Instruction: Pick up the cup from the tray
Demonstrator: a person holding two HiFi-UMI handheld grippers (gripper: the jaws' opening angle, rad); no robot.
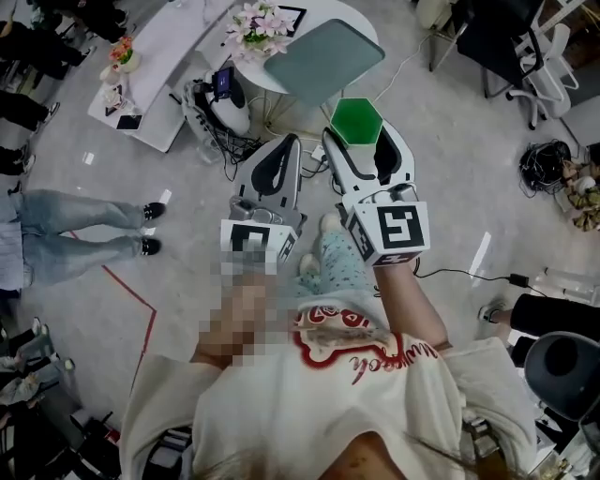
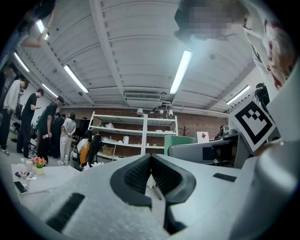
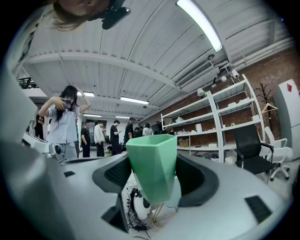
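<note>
Green cup (image 1: 356,120): faceted, six-sided at the rim, clamped between the two jaws of the right gripper (image 1: 359,133). In the right gripper view the cup (image 3: 152,168) fills the gap between the jaws. A dark ribbed pad presses on each side, the wide end is uppermost and the body tapers downward.

Cup position: off the tray (image 1: 323,58) and held in the air over the grey floor (image 1: 450,169). In the head view it sits just below the edge of the round white table (image 1: 361,21). The grey-green tray lies flat on that table, beside a bunch of pink and white flowers (image 1: 258,23).

Left gripper (image 1: 292,142): jaws brought together, pads meeting, nothing between them. The left gripper view confirms this, with both ribbed pads closing to a single line (image 2: 151,161). In the head view this gripper is just beside the right gripper, on its left. Both point away from the person.

Surroundings:
- A bundle of dark cables (image 1: 211,141) lies on the floor under the table.
- A long white table (image 1: 155,70) stands at upper left.
- A bystander's legs in jeans (image 1: 80,230) are at the left edge.
- White shelving (image 2: 140,136) shows against a brick wall in the left gripper view.
</note>
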